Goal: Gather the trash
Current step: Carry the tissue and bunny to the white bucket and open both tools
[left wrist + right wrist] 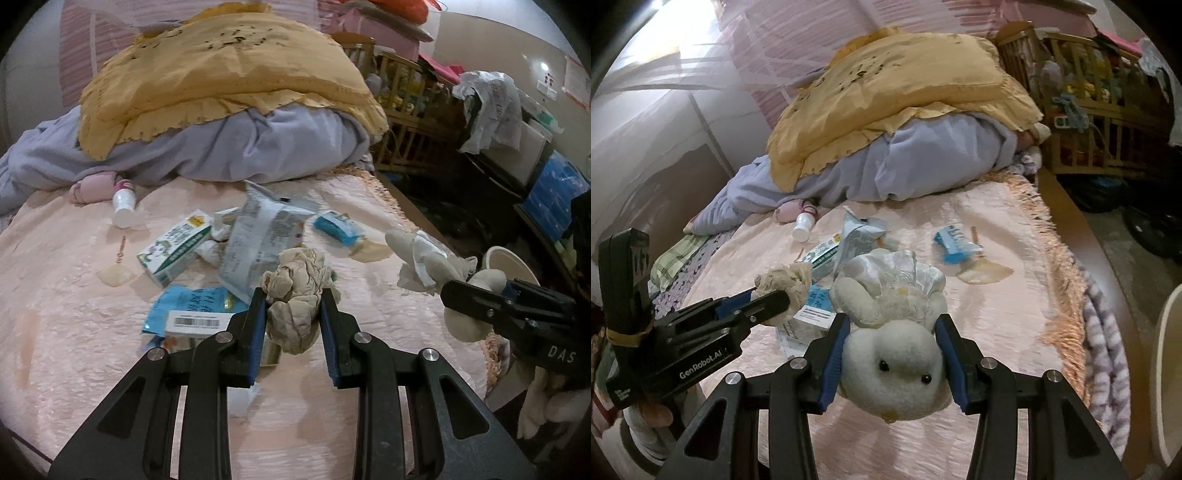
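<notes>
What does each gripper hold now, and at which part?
The left gripper clamps a crumpled beige paper wad across its middle. The right gripper grips a white plush toy by the head's sides.

A yellow pillow (pixel 221 70) is seen piled on a lavender blanket (pixel 258 147) at the far end of the pink bed (pixel 74 295). A wooden crib (pixel 1100 110) stands just beside the bed, right of the pillow.

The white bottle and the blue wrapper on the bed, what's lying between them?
In the right wrist view, a torn grey-white pouch lies between the white bottle and the blue wrapper.
</notes>
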Available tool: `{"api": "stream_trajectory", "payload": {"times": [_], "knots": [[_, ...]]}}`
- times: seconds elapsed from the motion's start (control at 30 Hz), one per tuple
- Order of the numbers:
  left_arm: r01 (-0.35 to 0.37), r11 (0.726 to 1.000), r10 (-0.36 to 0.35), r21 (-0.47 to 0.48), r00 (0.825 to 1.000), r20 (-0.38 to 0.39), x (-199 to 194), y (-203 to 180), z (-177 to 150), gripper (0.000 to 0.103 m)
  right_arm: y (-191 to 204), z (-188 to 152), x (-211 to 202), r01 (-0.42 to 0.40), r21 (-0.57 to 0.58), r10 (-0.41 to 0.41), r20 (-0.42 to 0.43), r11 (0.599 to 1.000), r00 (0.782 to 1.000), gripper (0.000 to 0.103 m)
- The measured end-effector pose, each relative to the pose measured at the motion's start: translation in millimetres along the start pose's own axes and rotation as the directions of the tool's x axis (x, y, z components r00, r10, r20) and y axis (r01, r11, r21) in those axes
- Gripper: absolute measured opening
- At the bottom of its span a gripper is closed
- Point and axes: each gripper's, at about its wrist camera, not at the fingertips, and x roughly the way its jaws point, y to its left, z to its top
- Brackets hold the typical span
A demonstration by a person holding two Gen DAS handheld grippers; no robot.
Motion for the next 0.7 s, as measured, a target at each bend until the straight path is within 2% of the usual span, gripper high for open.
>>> {"api": "stream_trajectory", "payload": {"times": [0.43,0.7], "knots": [[0.057,0.997,-0.057,0.057,0.998,-0.012,9.7,-44.0,6.5,0.025,-29.9,-4.8,-25.0,0.056,0.033,-0.057,0.026,0.998,0.998,0.046],[0.12,0.989,-0.118,0.085,0.992,-0.032,21.3,-76.8,13.2,0.025,-57.4,-11.4,-42.3,0.101,0.077,-0.103,0.033,0.992,0.994,0.047]]}}
